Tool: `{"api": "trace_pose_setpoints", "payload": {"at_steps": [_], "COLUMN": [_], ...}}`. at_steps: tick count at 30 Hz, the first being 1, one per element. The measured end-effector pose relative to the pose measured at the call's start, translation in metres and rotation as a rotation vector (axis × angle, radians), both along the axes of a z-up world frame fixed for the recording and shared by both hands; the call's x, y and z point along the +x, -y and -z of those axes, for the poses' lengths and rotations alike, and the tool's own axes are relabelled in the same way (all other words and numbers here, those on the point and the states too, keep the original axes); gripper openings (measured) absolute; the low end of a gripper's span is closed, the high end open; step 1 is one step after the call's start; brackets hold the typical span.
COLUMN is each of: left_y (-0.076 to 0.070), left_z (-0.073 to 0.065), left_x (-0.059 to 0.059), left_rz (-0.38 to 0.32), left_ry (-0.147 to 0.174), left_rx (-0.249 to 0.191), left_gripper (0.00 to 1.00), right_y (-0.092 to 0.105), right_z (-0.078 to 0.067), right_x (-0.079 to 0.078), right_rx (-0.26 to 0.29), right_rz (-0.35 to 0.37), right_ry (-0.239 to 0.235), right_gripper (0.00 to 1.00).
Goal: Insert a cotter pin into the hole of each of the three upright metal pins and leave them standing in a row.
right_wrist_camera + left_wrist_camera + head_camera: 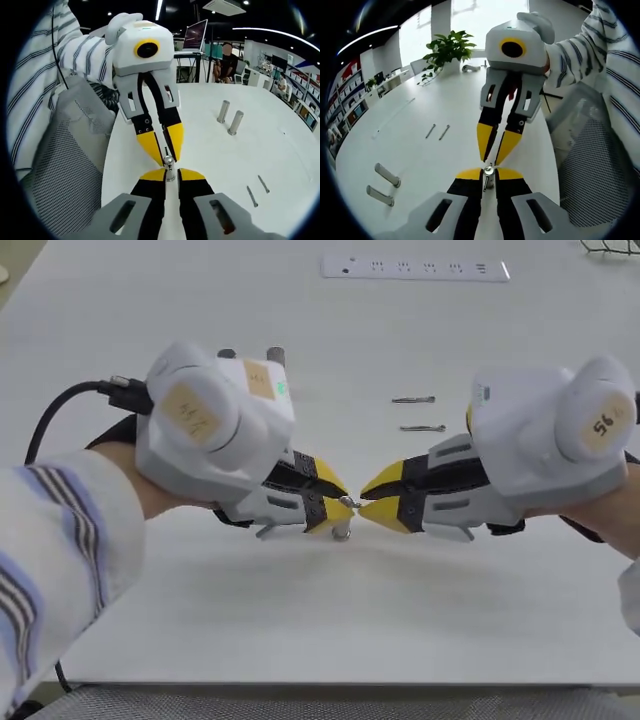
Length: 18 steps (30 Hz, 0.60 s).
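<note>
The left gripper (343,508) pinches the short upright silver metal pin (341,532) on the white table (300,620); the right gripper (364,502), jaws narrow, meets it, perhaps holding a thin cotter pin (351,503).

A tan sticker (607,425) on the right gripper (368,502) reads "56"; the scrawl (193,412) on the left gripper (345,505) is unreadable.

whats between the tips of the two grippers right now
An upright metal pin stands between the left gripper and the right gripper, whose tips meet at its top from either side. Both gripper views show it.
</note>
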<state>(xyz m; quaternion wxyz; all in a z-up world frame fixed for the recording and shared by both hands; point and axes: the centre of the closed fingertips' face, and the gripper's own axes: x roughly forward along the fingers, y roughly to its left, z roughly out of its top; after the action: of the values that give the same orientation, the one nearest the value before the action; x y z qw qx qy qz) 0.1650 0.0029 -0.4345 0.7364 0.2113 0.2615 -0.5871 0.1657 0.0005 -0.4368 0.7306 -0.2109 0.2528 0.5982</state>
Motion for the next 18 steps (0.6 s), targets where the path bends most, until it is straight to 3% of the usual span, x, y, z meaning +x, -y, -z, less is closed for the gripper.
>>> {"api": "trace_pose_setpoints", "payload": {"at_steps": [2,9,13,18], "left_y": [-0.001,-0.012,-0.020,-0.030], "left_z": [-0.005,-0.012,-0.021,-0.027], "left_x": [-0.001,-0.006,-0.013,-0.022], "left_rz": [-0.002,-0.043,-0.102,-0.143], "left_ry": [0.004,0.014,-0.011,-0.027], "left_rx": [-0.019,-0.060,-0.139,-0.187], "left_gripper": [0.08,0.34,0.43,0.67], "right_y": [0.000,-0.003,-0.005,-0.009], "right_z": [0.001,0.006,0.006,0.009], "right_x": [-0.002,-0.008,-0.008,-0.008], "right_rx": [0.008,0.029,0.051,0.068], "right_rz": [0.009,0.048,0.074,0.094], "right_ry": [-0.011,-0.033,-0.037,-0.051], "right_gripper": [0.04,0.09,0.14,0.17]}}
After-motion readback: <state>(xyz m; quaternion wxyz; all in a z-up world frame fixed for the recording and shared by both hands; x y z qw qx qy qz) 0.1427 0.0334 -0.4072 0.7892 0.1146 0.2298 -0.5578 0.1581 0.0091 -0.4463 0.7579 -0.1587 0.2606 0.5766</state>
